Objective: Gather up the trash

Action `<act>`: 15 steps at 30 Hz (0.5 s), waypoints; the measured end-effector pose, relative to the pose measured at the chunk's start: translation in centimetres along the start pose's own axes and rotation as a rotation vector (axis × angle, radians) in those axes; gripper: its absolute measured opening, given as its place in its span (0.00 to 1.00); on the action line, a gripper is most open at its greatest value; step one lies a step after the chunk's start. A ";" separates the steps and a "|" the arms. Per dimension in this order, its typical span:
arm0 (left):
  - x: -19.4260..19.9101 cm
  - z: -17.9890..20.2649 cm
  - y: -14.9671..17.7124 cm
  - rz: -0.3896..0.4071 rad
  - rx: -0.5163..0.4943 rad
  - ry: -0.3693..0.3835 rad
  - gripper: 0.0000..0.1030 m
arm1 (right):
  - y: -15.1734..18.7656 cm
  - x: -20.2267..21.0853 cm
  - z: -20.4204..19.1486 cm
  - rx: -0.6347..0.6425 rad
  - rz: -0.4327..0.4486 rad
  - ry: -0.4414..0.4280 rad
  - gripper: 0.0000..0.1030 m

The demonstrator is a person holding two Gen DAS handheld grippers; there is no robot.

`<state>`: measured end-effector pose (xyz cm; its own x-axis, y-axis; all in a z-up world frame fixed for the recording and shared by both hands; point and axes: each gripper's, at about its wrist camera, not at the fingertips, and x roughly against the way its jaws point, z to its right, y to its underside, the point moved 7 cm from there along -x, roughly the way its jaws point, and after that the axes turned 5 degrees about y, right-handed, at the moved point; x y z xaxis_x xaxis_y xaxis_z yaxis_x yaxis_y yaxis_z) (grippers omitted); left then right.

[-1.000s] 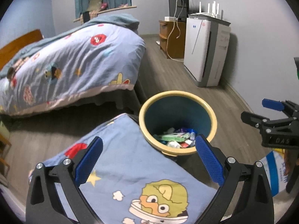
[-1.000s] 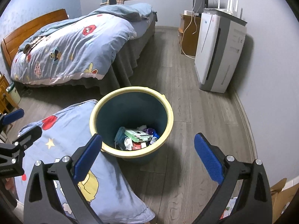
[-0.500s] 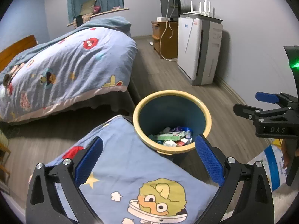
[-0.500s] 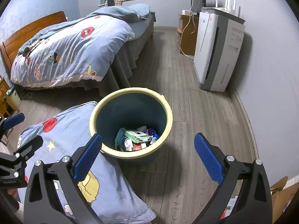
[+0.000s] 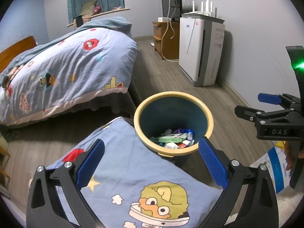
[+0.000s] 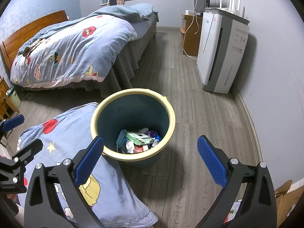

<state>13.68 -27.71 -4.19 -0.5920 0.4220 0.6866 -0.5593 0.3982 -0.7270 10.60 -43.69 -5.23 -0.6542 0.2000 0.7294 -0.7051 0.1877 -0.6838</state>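
With both sets of jaws spread wide and empty, left gripper [image 5: 151, 164] and right gripper [image 6: 150, 160] hang near the bin [image 6: 169, 110] on the floor, beside a pillow [image 6: 62, 131]. Trash [image 6: 137, 139] inside looks light, crumply; pinch a carton edge.

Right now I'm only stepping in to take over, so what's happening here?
A person is collecting trash in a bedroom with a handheld gripper in each hand. Both the left gripper and the right gripper are open and empty, held above the floor near the trash bin. The bin already holds wrappers and a green box at its bottom. A cartoon-print pillow lies against the bin's left side.
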 end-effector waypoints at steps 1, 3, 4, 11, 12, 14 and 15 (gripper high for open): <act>0.0 0.0 0.0 0.000 0.000 0.000 0.95 | 0.0 0.0 0.0 0.001 -0.001 0.000 0.94; 0.0 0.0 0.0 0.000 -0.001 -0.001 0.95 | 0.0 0.0 0.0 0.003 -0.001 0.001 0.94; 0.0 0.0 0.0 0.000 -0.001 -0.001 0.95 | 0.0 0.0 0.0 0.002 -0.001 0.001 0.94; 0.0 0.1 0.0 0.001 0.000 0.000 0.95 | 0.1 0.0 0.0 0.003 -0.002 0.001 0.94; 0.0 0.1 0.0 0.000 0.000 -0.001 0.95 | 0.1 0.0 0.0 0.003 -0.002 0.001 0.94; 0.0 0.0 -0.1 0.001 0.001 -0.001 0.95 | 0.1 0.0 0.0 0.003 -0.003 0.002 0.94; 0.0 0.1 -0.1 0.001 0.000 0.000 0.95 | 0.1 0.0 0.0 0.002 -0.002 0.001 0.94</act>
<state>13.65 -27.81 -4.16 -0.5929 0.4221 0.6858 -0.5589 0.3974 -0.7278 10.58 -43.66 -5.29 -0.6525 0.2005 0.7307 -0.7071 0.1857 -0.6823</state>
